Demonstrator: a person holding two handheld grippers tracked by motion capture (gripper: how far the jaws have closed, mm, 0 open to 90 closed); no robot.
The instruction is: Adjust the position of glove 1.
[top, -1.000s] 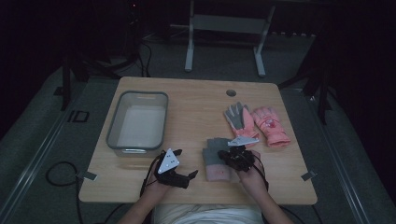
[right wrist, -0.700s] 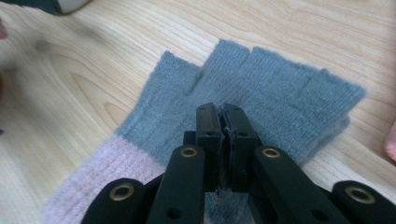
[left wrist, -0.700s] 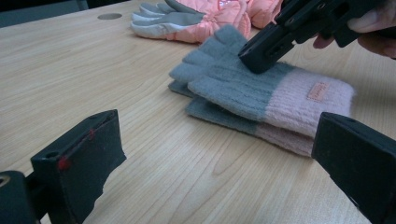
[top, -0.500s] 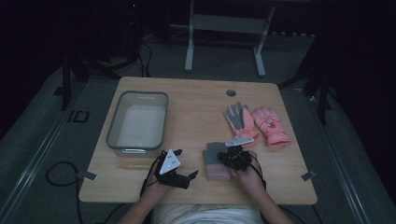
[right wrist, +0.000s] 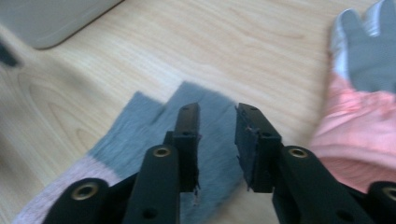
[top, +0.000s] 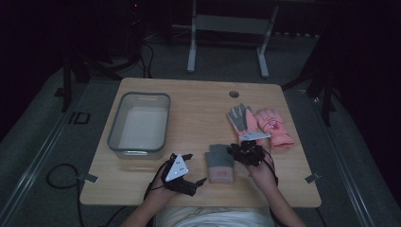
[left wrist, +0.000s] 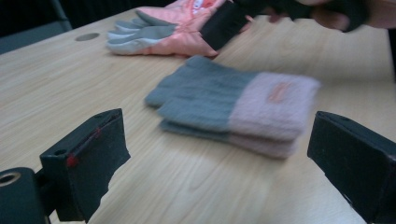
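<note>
A stacked pair of grey knit gloves [top: 220,163] with pink cuffs lies flat near the table's front edge. My right gripper [top: 235,150] hovers at their right side. Its jaws have just been opening, and in the right gripper view they [right wrist: 217,135] stand apart over the grey fabric [right wrist: 140,126] with nothing pressed between them. My left gripper [top: 196,168] rests left of the knit gloves [left wrist: 233,105], and the left gripper view shows it wide open [left wrist: 217,140] and facing them. A pink and grey ski glove pair [top: 260,124] lies further back on the right.
A clear plastic bin [top: 113,137] stands at the table's left, and its corner [right wrist: 56,18] appears in the right gripper view. A round cable hole [top: 233,93] sits near the far edge. Bare wood lies between the bin and the gloves.
The right gripper's jaws have parted, and the gripper has shifted slightly toward the ski gloves. The knit gloves lie on the table. The left gripper has stayed put.
</note>
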